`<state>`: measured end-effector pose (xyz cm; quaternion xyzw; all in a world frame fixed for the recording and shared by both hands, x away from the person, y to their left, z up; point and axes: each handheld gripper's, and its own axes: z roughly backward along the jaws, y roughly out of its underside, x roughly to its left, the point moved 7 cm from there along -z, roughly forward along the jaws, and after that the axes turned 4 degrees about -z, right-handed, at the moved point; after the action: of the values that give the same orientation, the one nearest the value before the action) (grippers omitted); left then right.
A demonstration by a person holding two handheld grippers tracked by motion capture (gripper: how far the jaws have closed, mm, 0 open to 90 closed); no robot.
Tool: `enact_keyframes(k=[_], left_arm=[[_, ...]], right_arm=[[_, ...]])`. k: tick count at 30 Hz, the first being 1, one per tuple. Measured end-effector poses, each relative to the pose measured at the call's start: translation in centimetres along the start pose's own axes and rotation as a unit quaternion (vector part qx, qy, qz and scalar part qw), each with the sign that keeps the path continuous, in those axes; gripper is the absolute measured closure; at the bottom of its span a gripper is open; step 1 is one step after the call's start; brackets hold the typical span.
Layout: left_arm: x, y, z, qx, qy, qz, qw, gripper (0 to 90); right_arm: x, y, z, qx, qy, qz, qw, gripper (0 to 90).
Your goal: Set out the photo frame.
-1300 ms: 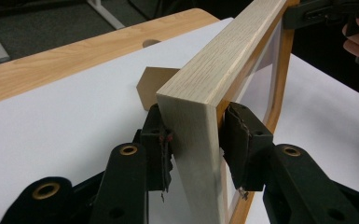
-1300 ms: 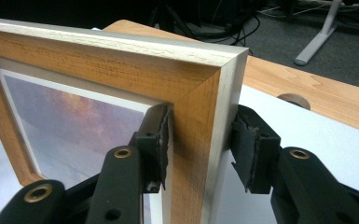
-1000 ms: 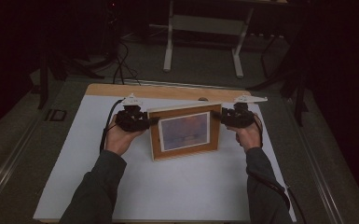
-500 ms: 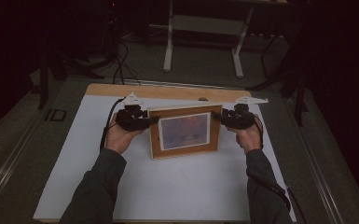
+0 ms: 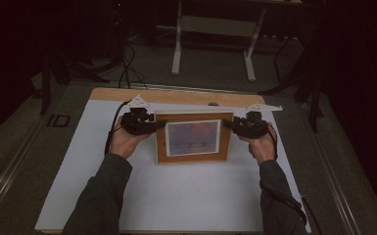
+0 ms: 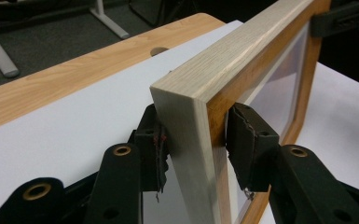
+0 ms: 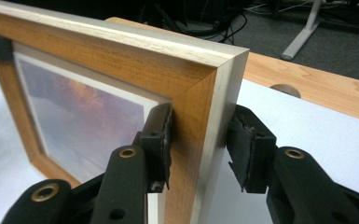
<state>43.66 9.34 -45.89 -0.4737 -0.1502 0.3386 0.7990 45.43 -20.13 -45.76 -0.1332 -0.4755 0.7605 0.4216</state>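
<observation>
A wooden picture frame (image 5: 193, 138) with an orange-and-blue print stands upright on the white sheet (image 5: 176, 196). My left gripper (image 5: 159, 125) holds the frame's left edge. In the left gripper view, both pads (image 6: 249, 144) lie against the frame (image 6: 200, 121), though these jaws have just been opening. My right gripper (image 5: 229, 124) straddles the right edge. In the right gripper view, one pad (image 7: 161, 140) touches the front of the frame (image 7: 191, 93) and the other stands a hair off the back. Its jaws have just been closing.
The white sheet covers a wooden tabletop whose bare strip (image 5: 176, 96) runs along the far edge, with a round hole (image 5: 213, 104) in it. Beyond the table are the legs of another desk (image 5: 177, 44) and cables on a dark floor.
The frame and both hands stay where they were. No clear shift shows in the high view.
</observation>
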Motion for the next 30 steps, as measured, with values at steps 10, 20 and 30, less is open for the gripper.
enact_keyframes(k=[10, 20, 30], left_arm=[[0.36, 0.0, -0.16, -0.003, 0.002, 0.008, 1.0, 59.3], [0.66, 0.09, -0.11, -0.005, 0.003, 0.017, 0.9998, 59.0], [0.41, 0.11, 0.23, 0.005, 0.002, 0.025, 0.9997, 59.5]], right_arm=[[0.52, 0.6, 0.68, 0.001, -0.005, 0.003, 1.0, 61.1], [0.83, 0.75, 0.74, 0.003, -0.005, 0.008, 1.0, 61.3], [0.87, 0.7, 0.75, 0.004, -0.008, 0.013, 0.9999, 61.3]])
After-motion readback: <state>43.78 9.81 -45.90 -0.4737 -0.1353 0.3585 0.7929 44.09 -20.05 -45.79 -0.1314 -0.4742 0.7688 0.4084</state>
